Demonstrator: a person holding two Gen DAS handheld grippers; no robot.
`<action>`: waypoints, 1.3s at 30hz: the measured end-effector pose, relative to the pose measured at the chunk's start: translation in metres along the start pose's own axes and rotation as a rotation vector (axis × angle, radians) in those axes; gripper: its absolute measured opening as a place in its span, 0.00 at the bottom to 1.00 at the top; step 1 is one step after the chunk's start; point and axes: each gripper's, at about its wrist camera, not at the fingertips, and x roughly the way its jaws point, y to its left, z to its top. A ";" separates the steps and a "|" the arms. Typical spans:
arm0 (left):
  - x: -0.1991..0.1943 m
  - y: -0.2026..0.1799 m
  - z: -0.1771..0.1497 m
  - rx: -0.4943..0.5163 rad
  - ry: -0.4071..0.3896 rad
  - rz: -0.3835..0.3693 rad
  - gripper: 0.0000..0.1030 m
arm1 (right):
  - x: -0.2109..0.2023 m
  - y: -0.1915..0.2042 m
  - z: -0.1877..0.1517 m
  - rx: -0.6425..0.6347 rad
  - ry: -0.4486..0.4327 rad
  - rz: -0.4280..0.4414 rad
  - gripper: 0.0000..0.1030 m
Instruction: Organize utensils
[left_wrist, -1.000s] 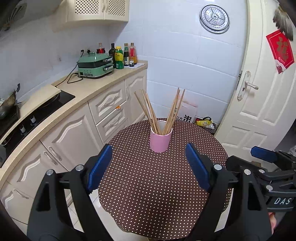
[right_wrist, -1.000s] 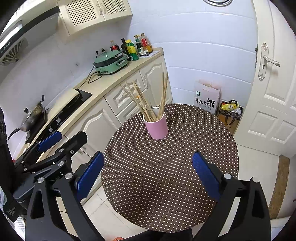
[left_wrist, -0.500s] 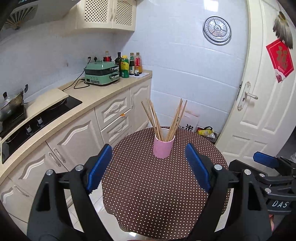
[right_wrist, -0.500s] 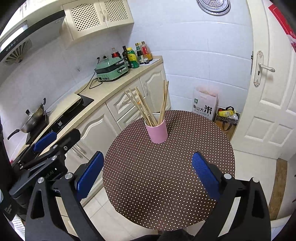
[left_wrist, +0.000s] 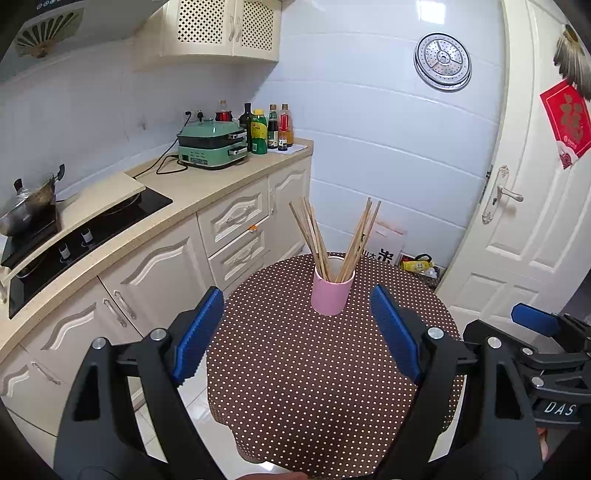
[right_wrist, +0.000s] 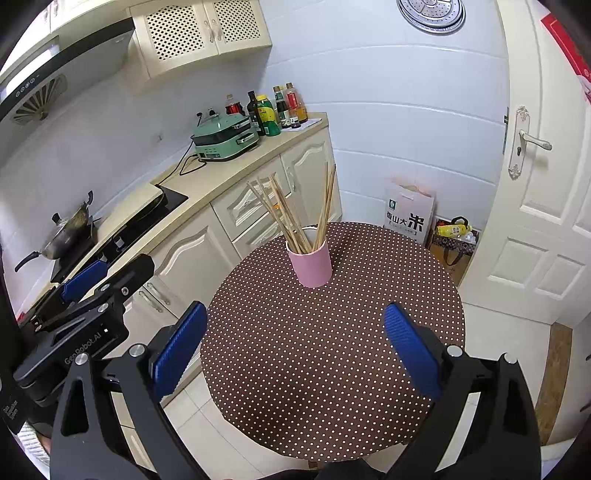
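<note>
Standing upright on the round, brown polka-dotted counter (left_wrist: 314, 387), toward its far side, the pink cup (left_wrist: 331, 295) held the wooden chopsticks (left_wrist: 332, 240), which leaned apart in two bunches, one to the left and one to the right of the cup's mouth. Nothing else lay on the cloth near the cup.

On the near side of the cup, well short of it, the left tool (left_wrist: 297, 330) hung over the counter with its blue pads spread wide and nothing between them. Farther to the right of the cup, the right tool (right_wrist: 295, 347) was likewise spread wide and empty over the near edge; neither touched the cup or the chopsticks.

Left of the cup ran cream kitchen cabinets (left_wrist: 147, 280) with a black hob (left_wrist: 85, 232), a wok (left_wrist: 29, 206) and, beyond that, a green electric cooker (left_wrist: 212, 146) beside a row of bottles (left_wrist: 269, 127). Behind the cup, against the white tiled wall, stood a paper bag (right_wrist: 408, 216) and a smaller bag (right_wrist: 452, 240) on the floor. Right of the cup was a white door (left_wrist: 535, 221) with a red paper decoration (left_wrist: 567, 123).
</note>
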 end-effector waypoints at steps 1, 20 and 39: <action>0.000 -0.001 0.000 0.002 0.002 0.003 0.78 | 0.000 0.000 0.000 -0.002 0.000 0.002 0.90; -0.004 -0.002 0.000 0.024 -0.003 0.004 0.78 | 0.003 0.006 -0.001 -0.007 0.015 -0.012 0.91; -0.003 -0.007 0.001 0.014 -0.003 0.001 0.78 | -0.002 -0.001 0.000 -0.004 0.012 -0.008 0.91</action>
